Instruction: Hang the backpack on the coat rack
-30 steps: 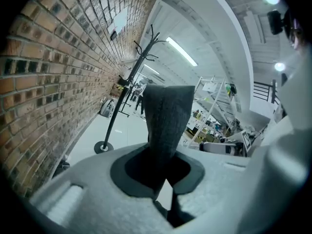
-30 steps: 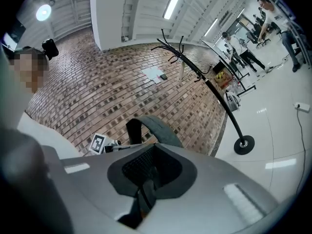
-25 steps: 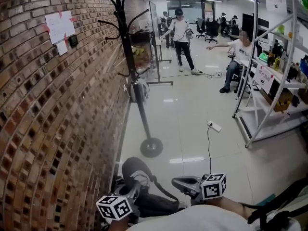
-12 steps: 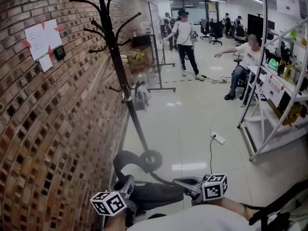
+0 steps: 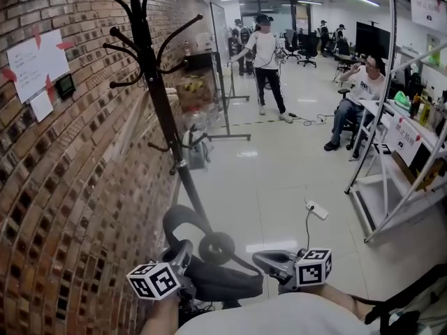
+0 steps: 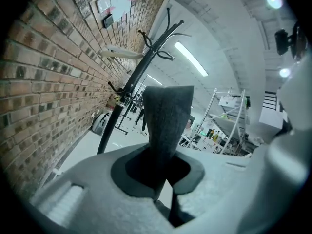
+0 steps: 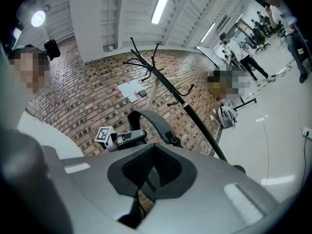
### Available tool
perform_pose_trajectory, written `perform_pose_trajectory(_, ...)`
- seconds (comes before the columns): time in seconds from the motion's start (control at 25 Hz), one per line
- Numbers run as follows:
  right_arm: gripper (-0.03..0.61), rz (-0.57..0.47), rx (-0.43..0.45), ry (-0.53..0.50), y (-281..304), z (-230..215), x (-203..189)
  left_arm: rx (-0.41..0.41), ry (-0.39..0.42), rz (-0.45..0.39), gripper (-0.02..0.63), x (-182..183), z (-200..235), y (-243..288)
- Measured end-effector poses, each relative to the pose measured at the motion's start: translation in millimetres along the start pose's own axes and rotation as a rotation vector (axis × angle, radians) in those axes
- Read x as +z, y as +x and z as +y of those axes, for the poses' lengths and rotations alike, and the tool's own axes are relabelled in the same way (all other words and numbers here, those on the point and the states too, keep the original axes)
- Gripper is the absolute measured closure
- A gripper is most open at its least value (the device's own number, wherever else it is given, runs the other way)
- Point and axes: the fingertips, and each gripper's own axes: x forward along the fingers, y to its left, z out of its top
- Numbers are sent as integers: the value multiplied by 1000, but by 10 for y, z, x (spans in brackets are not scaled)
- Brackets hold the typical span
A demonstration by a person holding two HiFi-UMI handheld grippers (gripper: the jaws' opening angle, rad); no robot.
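Head view, backpack [image 5: 220, 283], coat rack [image 5: 159, 96] by brick wall [image 5: 70, 187] (person [image 5: 265, 44] beyond), shelving [image 5: 398, 128]

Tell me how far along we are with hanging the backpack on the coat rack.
Done: the backpack is picked up, the left gripper shut on its strap, the right gripper shut on its mesh fabric. In hand: it is held low, near the base of the coat rack. Left: raise it and loop the strap over a hook; the upper hooks look bare.
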Motion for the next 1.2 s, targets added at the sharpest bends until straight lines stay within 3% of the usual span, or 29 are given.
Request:
perform_pose_trajectory(0.24, 580, -44, -29, 21, 578, -455, 540, -50, 51, 44, 584, 555, 365, 594)
perform_pose_trajectory(0.64, 580, -58, -55, 53, 1305, -1020, 981, -79, 78, 93, 584, 1083, 1024, 1363)
perform_pose_trajectory(0.88, 580, -31, -70, 74, 1609, -1235, 1033, -91, 45, 131, 584, 1123, 1323, 1651)
perform_pose_trajectory(1.08, 580, -18, -86, 96, 1686, -1426, 994, -88, 33, 214, 584, 734, 1464, 1804)
perform_pose_trajectory(1.2, 580, -8, -91, 109, 1703, -1508, 966, -73, 48, 220, 581, 586, 1534, 1868)
